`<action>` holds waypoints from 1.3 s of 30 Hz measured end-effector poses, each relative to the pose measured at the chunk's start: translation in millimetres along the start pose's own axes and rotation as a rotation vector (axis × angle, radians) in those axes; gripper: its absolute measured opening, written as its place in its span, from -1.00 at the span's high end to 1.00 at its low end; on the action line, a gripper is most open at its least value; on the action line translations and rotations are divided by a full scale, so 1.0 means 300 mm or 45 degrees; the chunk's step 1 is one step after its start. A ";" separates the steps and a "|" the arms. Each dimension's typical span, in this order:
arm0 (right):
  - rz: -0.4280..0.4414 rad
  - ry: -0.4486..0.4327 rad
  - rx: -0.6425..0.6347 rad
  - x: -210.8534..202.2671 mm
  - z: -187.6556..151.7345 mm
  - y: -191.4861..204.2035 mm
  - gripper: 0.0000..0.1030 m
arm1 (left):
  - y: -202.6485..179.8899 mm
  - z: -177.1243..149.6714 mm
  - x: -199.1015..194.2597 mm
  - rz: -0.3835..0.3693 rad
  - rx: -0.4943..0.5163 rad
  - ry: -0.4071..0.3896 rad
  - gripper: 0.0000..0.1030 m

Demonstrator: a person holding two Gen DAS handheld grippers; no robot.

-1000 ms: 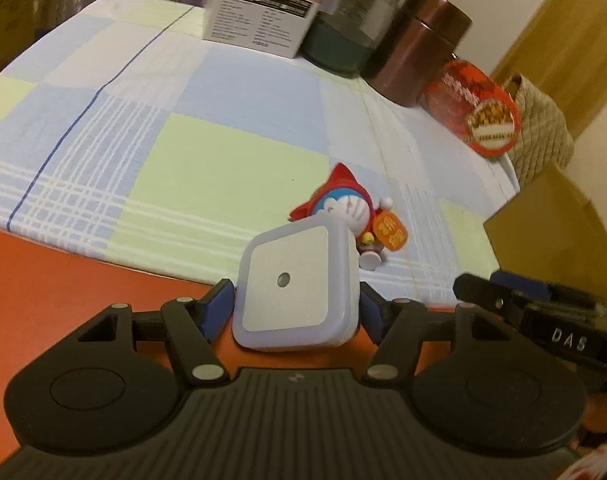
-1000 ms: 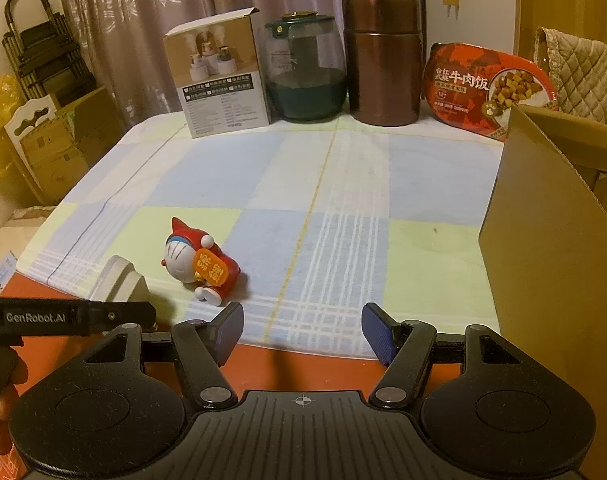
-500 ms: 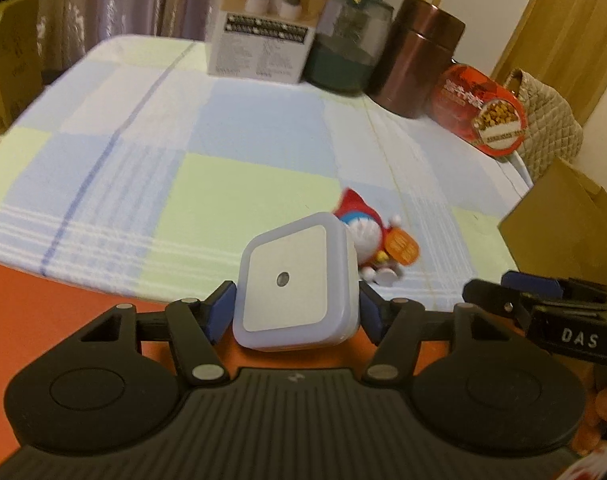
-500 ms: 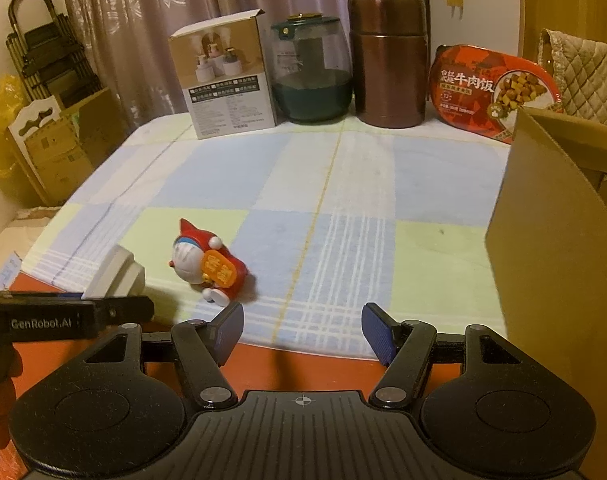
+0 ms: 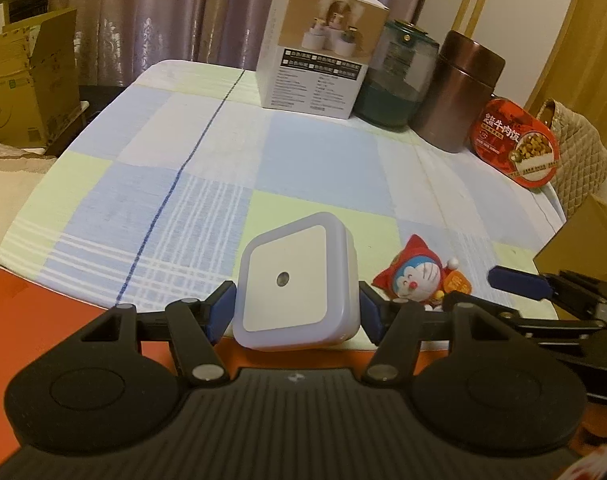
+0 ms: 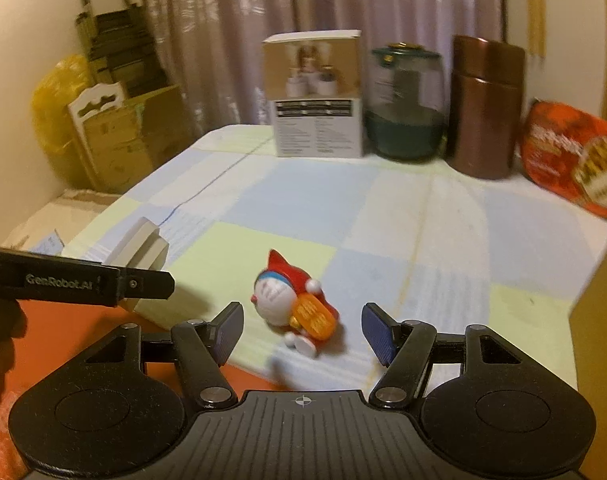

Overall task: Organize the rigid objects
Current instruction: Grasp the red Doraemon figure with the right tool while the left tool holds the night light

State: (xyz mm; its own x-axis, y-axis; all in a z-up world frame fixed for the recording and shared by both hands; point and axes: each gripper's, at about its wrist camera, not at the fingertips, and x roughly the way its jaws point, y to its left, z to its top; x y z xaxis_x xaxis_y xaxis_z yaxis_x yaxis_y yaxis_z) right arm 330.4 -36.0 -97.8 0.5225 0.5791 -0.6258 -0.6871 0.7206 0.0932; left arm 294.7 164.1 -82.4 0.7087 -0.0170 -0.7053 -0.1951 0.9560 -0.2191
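Note:
My left gripper (image 5: 295,312) is shut on a white square night light (image 5: 297,280) and holds it above the near edge of the checked tablecloth (image 5: 207,184). The night light also shows in the right wrist view (image 6: 137,244), behind the left gripper's finger. A small red and blue Doraemon figure (image 5: 419,278) lies on the cloth just right of the night light. My right gripper (image 6: 301,328) is open, its blue pads on either side of the figure (image 6: 295,304), close in front of it.
At the back of the table stand a white product box (image 5: 317,56), a green glass jar (image 5: 397,80), a copper canister (image 5: 463,88) and a red food tin (image 5: 515,144). A cardboard box (image 5: 575,240) stands at the right. Cardboard cartons (image 6: 123,140) lie left of the table.
My left gripper has lifted and swung left with the night light. My right gripper has moved left and forward, so the figure now sits between its open fingers.

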 end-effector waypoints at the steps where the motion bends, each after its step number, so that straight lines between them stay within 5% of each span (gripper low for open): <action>1: 0.004 -0.001 -0.018 0.016 0.000 0.005 -0.22 | 0.002 0.001 0.000 -0.002 -0.004 0.000 -0.15; 18: -0.047 0.017 -0.374 0.170 -0.065 0.055 -0.21 | 0.012 -0.014 0.017 0.010 -0.012 0.016 -0.15; 22: -0.041 0.011 -0.384 0.167 -0.066 0.064 0.08 | 0.009 -0.014 0.020 0.015 -0.008 0.020 -0.15; 26: -0.036 0.022 -0.347 0.152 -0.064 0.061 0.28 | 0.002 -0.014 0.019 0.019 0.005 0.016 -0.15; 39: -0.028 0.070 0.009 0.020 -0.015 -0.002 0.29 | -0.050 -0.018 0.007 0.002 0.079 0.010 -0.15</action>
State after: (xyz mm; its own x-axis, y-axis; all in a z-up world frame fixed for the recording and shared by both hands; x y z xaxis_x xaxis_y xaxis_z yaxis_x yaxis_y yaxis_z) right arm 331.6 -34.5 -105.2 0.5086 0.5418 -0.6691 -0.6724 0.7354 0.0843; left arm 295.5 148.1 -84.1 0.7030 -0.0179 -0.7110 -0.1534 0.9723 -0.1762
